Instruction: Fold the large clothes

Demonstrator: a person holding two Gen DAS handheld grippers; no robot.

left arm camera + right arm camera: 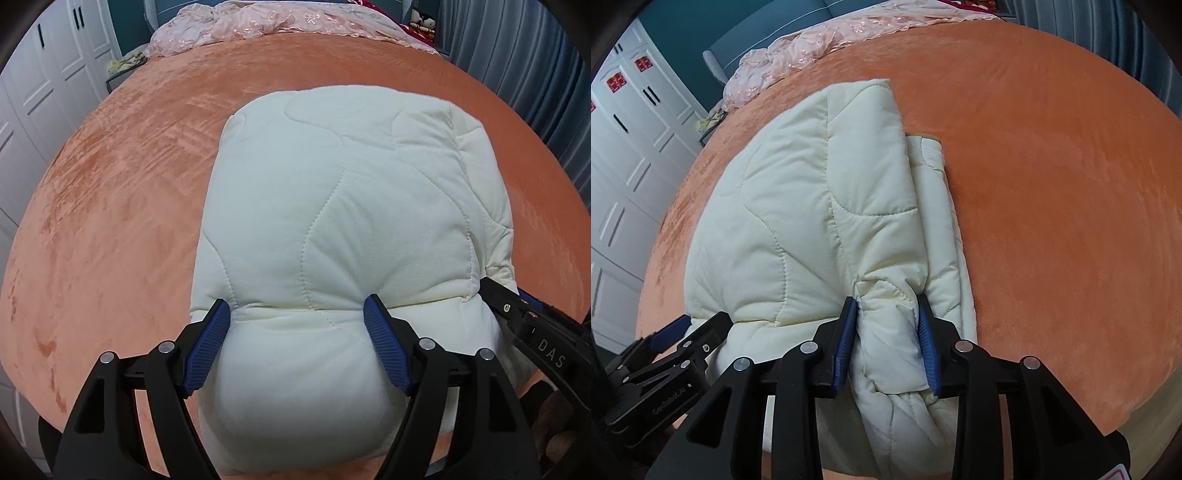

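A cream quilted padded coat lies folded into a thick bundle on the orange bedspread, its near end hanging over the bed's front edge. My left gripper straddles the bundle's near left part with wide jaws, and both blue pads dent the puffy fabric. My right gripper pinches a puckered fold of the coat at its near right corner, pads pressed on either side. Each gripper shows in the other's view: the right gripper and the left gripper.
Pink lace bedding is heaped at the far end of the bed. White wardrobe doors stand along the left and grey curtains along the right. Bare orange bedspread stretches right of the coat.
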